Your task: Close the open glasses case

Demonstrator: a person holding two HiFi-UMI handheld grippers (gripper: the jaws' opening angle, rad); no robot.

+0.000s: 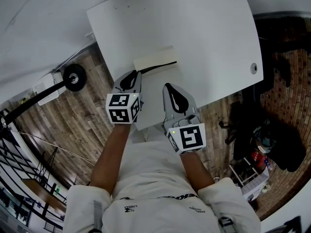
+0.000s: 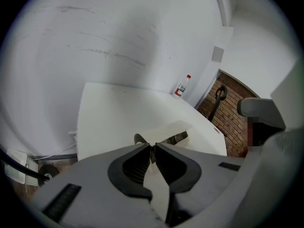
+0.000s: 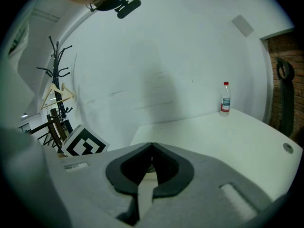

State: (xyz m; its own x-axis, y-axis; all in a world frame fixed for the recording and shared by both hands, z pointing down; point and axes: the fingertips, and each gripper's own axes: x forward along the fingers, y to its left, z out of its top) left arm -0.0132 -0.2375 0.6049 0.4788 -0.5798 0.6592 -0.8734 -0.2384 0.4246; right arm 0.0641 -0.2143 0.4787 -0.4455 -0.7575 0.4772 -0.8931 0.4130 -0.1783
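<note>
The open glasses case (image 1: 154, 58) lies on the white table (image 1: 209, 42), near its front edge; its cream lid is raised and a dark inside shows at the right. In the left gripper view the case (image 2: 167, 130) sits just past the jaw tips. My left gripper (image 1: 138, 73) is just short of the case's near left corner, jaws shut on nothing (image 2: 151, 146). My right gripper (image 1: 166, 85) hovers a little nearer to me and to the right, apart from the case. Its jaws meet at the tips (image 3: 152, 145), empty.
A water bottle (image 2: 182, 86) stands at the table's far edge, by the white wall, and shows as bottle (image 3: 225, 98) in the right gripper view. A round cable hole (image 1: 253, 68) is near the table's right edge. A coat rack (image 3: 57, 70) stands off to the left.
</note>
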